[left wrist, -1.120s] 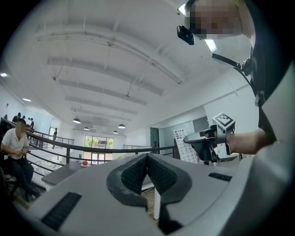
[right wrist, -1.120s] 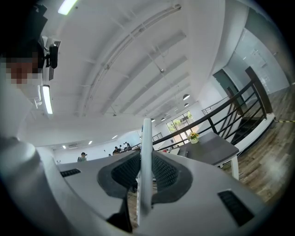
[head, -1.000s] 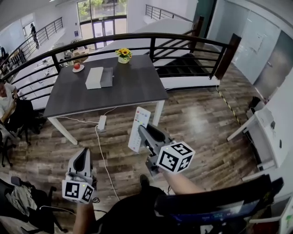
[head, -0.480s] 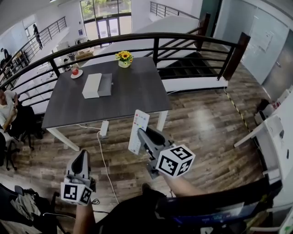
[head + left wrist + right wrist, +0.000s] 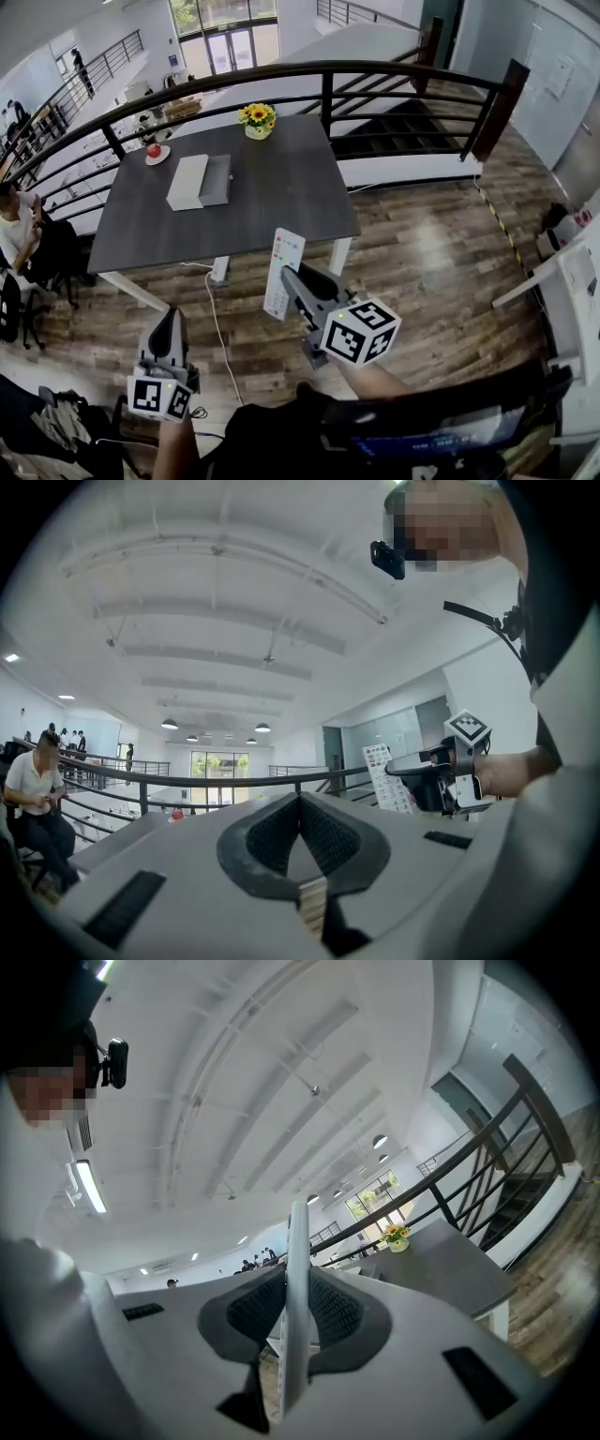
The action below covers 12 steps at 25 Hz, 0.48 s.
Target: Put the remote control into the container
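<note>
A long white remote control point(image 5: 284, 270) stands upright in my right gripper point(image 5: 289, 277), which is shut on it, in the air above the wooden floor in front of the table. In the right gripper view the remote point(image 5: 297, 1288) shows edge-on between the pads. A white oblong container point(image 5: 187, 181) lies on the dark grey table point(image 5: 281, 197), far ahead of both grippers. My left gripper point(image 5: 169, 317) hangs low at the left, shut with nothing in it. In the left gripper view its jaws point(image 5: 300, 801) meet, and the remote point(image 5: 379, 774) shows at the right.
On the table, a grey flat piece point(image 5: 217, 178) lies beside the container, with a pot of yellow flowers point(image 5: 257, 116) and a red apple on a plate point(image 5: 155, 152) at the back. A black railing point(image 5: 375, 75) runs behind. A person point(image 5: 19, 220) sits at the left.
The table has drawn closer and sits lower in the head view. Both grippers have gone forward with the view, the remote still in the right one.
</note>
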Tool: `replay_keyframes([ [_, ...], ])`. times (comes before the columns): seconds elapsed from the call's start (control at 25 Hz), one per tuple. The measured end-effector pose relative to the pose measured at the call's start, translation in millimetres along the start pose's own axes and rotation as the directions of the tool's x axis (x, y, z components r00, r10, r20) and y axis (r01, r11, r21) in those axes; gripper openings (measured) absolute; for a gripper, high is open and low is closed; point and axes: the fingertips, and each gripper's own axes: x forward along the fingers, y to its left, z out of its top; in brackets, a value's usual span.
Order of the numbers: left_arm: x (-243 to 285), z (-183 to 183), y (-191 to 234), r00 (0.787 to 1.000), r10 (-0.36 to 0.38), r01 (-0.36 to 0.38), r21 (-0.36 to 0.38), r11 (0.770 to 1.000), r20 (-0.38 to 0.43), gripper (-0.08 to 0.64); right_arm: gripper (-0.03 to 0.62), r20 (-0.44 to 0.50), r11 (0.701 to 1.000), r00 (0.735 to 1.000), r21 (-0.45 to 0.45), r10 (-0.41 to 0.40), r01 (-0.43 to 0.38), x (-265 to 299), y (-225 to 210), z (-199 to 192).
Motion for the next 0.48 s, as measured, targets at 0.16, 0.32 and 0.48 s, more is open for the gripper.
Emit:
replay_keyframes([
  [0.16, 17, -2, 12, 1.000, 0.007, -0.007, 0.003, 1.000, -0.010, 0.006, 0.083, -0.010, 1.000, 1.000, 0.020, -0.005, 0.005, 21, -10, 3],
  [0.32, 30, -8, 29, 1.000, -0.003, 0.003, -0.005, 1.000, -0.016, 0.006, 0.083, -0.008, 1.000, 1.000, 0.017, -0.008, 0.009, 43, -13, 3],
  [0.48, 48, -11, 59, 1.000, -0.012, 0.012, -0.006, 1.000, 0.001, 0.008, 0.083, -0.003, 1.000, 1.000, -0.008, -0.027, 0.027, 74, -12, 2],
])
